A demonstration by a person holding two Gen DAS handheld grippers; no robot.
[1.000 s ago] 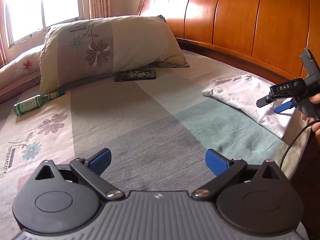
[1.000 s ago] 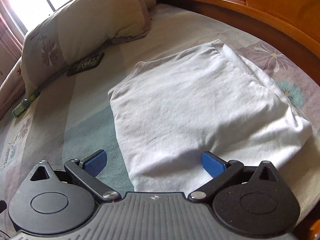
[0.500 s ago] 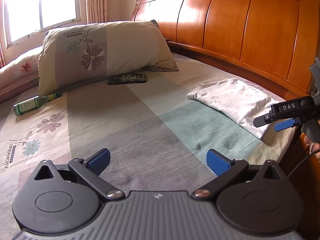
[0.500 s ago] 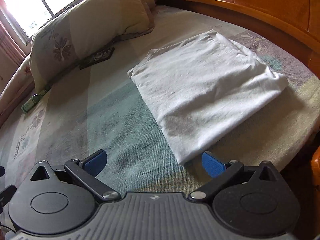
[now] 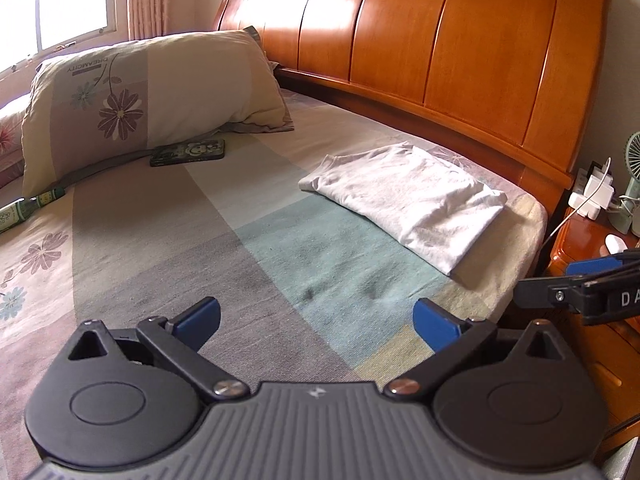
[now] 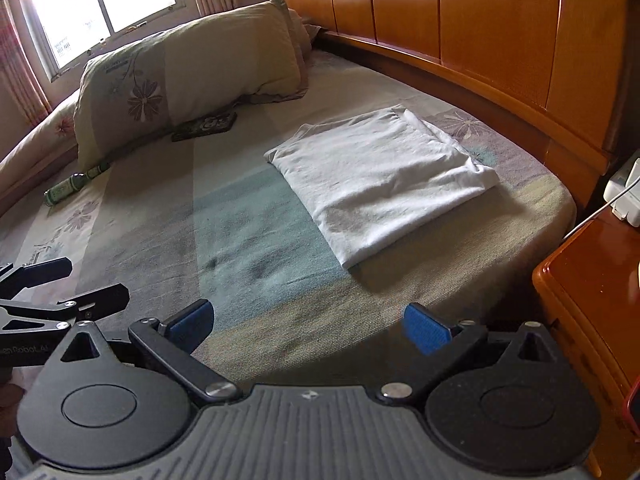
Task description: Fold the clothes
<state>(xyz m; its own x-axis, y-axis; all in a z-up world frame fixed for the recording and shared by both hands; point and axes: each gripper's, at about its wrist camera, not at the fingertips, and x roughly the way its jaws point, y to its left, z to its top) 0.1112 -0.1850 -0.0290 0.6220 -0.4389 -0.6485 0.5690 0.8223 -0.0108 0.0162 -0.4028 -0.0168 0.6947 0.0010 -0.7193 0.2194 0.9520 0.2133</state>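
A white garment lies folded into a flat rectangle on the bed near the wooden headboard; it also shows in the right wrist view. My left gripper is open and empty, well back from the garment over the sheet. My right gripper is open and empty, held back at the bed's near edge. Each gripper's black fingers show at the edge of the other's view, the right in the left wrist view and the left in the right wrist view.
A flowered pillow leans at the head of the bed, with a dark flat case and a green bottle beside it. A wooden nightstand with chargers and a small fan stands right of the bed.
Both grippers have pulled back and up from the folded garment, which stays flat on the bed. The right gripper, earlier over the garment, is now at the bed's edge.
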